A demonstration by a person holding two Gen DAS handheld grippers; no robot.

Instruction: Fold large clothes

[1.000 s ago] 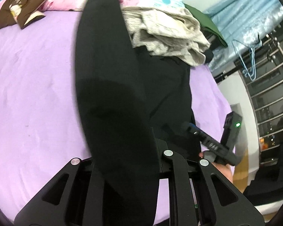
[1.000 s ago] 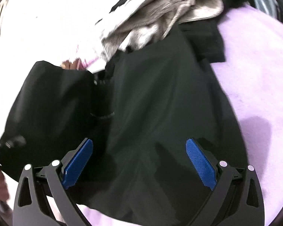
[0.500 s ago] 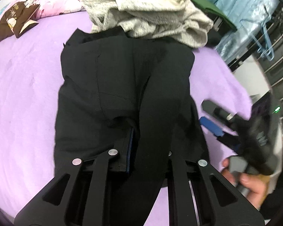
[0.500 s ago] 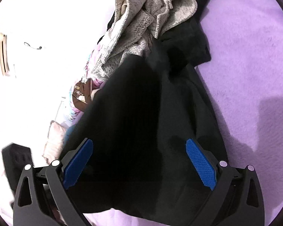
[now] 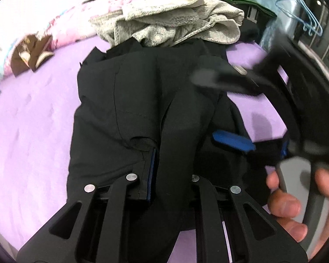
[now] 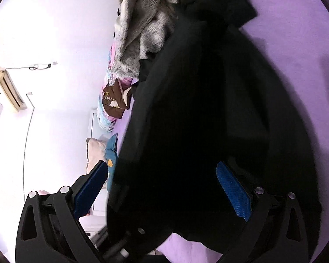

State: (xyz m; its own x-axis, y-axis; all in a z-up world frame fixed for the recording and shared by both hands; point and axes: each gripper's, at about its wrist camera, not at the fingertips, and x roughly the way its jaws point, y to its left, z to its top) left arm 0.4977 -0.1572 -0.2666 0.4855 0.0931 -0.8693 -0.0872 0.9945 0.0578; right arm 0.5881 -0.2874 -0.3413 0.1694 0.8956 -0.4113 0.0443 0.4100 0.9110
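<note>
Left gripper (image 5: 171, 173) pinched narrow on a fold of the black trousers (image 5: 142, 100), which spread ahead over the purple bed. Right gripper (image 6: 162, 195) wide, holding nothing. Mid-fold: next, lay the fold flat, then let go.

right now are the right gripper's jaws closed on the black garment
No, in the right wrist view the right gripper stands wide open, its blue pads apart with the black garment lying between them.
</note>
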